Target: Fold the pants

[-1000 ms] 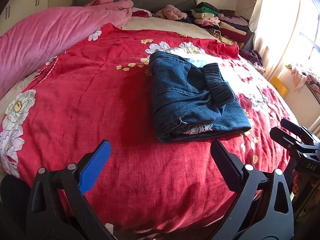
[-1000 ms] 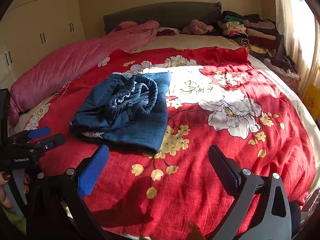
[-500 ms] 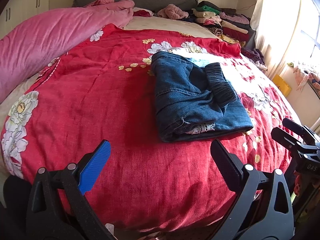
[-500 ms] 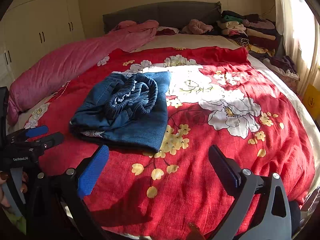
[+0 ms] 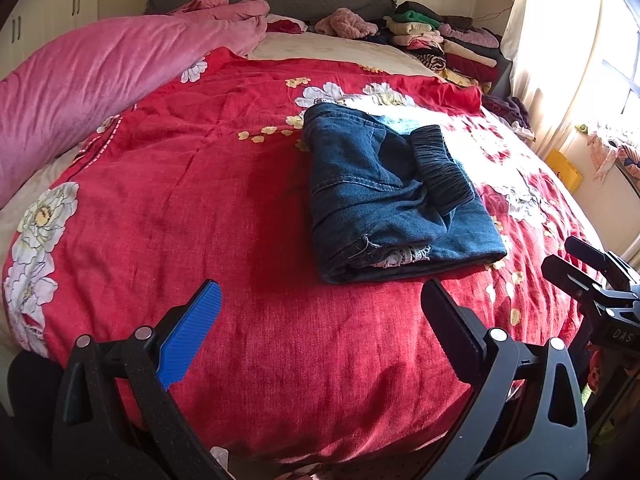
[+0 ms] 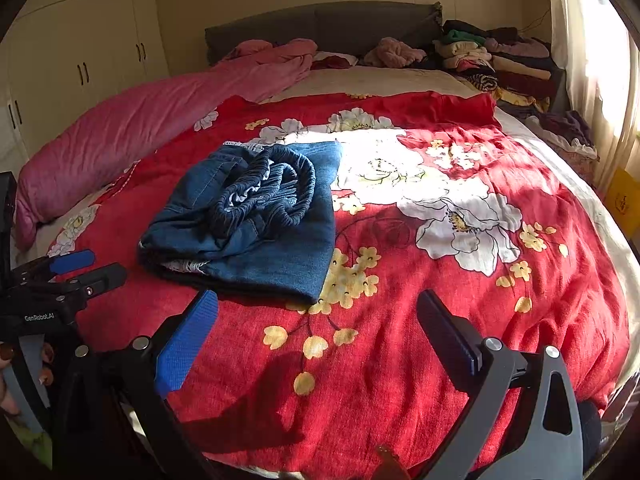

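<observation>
Blue denim pants lie folded into a compact bundle on the red flowered bedspread, the elastic waistband bunched on top. From the right wrist view the pants sit left of centre. My left gripper hovers open over the bed's near edge, well short of the pants, with nothing between its fingers. My right gripper is also open and empty, just in front of the bundle's near corner. Each gripper shows at the edge of the other's view: the right gripper and the left gripper.
A rolled pink quilt runs along the bed's left side. Stacked folded clothes sit at the head of the bed on the right. A grey headboard, white wardrobe and curtained window surround the bed.
Both grippers have drawn back slightly from the pants and stay open. The folded pants have not moved.
</observation>
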Motion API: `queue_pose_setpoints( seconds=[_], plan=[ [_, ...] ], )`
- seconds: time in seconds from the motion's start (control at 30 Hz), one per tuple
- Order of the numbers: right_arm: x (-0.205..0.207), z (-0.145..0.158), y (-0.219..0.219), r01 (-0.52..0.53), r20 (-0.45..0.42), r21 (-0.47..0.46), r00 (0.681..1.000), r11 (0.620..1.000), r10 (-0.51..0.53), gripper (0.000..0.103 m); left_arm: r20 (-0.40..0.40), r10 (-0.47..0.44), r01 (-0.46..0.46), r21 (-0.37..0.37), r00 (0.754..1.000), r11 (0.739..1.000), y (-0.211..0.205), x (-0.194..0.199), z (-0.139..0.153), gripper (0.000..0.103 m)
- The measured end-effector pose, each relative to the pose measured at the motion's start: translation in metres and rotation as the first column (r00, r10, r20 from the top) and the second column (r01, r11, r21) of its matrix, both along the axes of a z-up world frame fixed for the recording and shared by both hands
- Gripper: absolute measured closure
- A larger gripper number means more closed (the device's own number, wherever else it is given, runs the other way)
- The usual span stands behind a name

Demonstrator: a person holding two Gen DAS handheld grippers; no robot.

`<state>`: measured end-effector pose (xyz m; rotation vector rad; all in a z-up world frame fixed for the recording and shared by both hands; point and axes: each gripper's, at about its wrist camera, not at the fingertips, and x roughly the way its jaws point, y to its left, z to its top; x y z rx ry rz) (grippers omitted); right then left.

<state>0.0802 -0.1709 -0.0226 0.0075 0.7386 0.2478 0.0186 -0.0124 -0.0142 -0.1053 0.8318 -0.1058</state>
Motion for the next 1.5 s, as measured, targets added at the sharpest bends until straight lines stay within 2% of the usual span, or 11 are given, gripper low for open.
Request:
queue_pose_setpoints(
  seconds=[0.77,1.5],
  plan=[
    [-0.0005,-0.001,-0.0002,0.002,-0.006,-0.003,1.0,1.0,-0.002,0.004,0.001,-0.023,0.023,-0.023,1.0,0.999,-0.0005,-0.0015,0.0025,0.009],
    [0.0026,-0.0028,-0.001,0.002,-0.019,-0.004,1.0,1.0,-0.002,0.004,-0.033,0.009,-0.008,0.028,0.999,1.0,0.002,0.0034,-0.0019,0.009]
  ],
)
